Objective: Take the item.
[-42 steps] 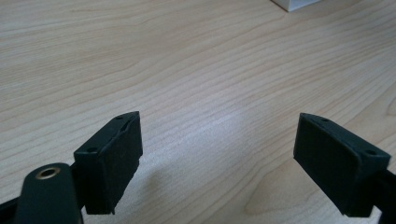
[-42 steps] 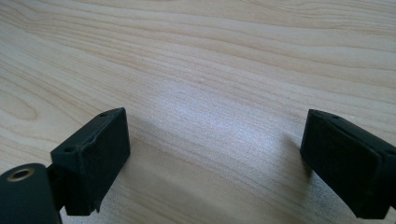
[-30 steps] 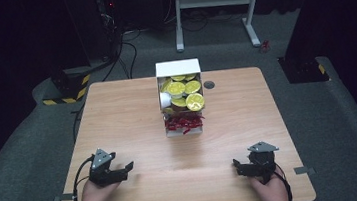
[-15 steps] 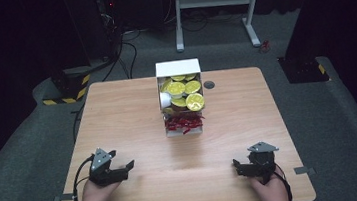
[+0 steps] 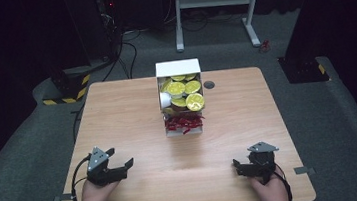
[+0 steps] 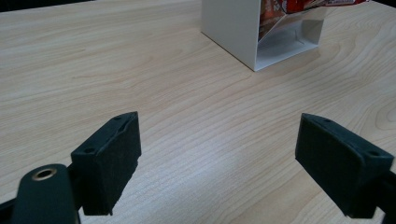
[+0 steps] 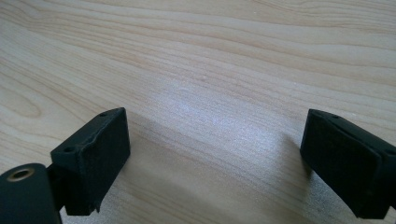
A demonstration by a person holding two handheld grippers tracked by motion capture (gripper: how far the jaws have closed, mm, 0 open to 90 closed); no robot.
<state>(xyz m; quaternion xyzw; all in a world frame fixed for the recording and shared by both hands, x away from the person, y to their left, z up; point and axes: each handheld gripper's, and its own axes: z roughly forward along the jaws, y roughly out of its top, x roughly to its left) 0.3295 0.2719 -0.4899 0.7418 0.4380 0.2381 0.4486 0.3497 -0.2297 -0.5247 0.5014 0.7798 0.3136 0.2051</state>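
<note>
One wooden table [image 5: 133, 115] carries everything. One white box [image 5: 178, 68] stands at the middle of its far half, a tiered rack open on top and at the front. Its upper tier holds about five yellow-lidded cups [image 5: 195, 101] and one white cup [image 5: 165, 100]; its lower tier holds a heap of red packets [image 5: 184, 123], too tangled to count.

Two grippers rest on the table's near edge, well apart from the box. The left gripper [image 5: 123, 167] sits left of the box and nearer the person, the right gripper [image 5: 237, 167] right of it and nearer. Both stand with jaws wide apart over bare wood, holding nothing.
</note>
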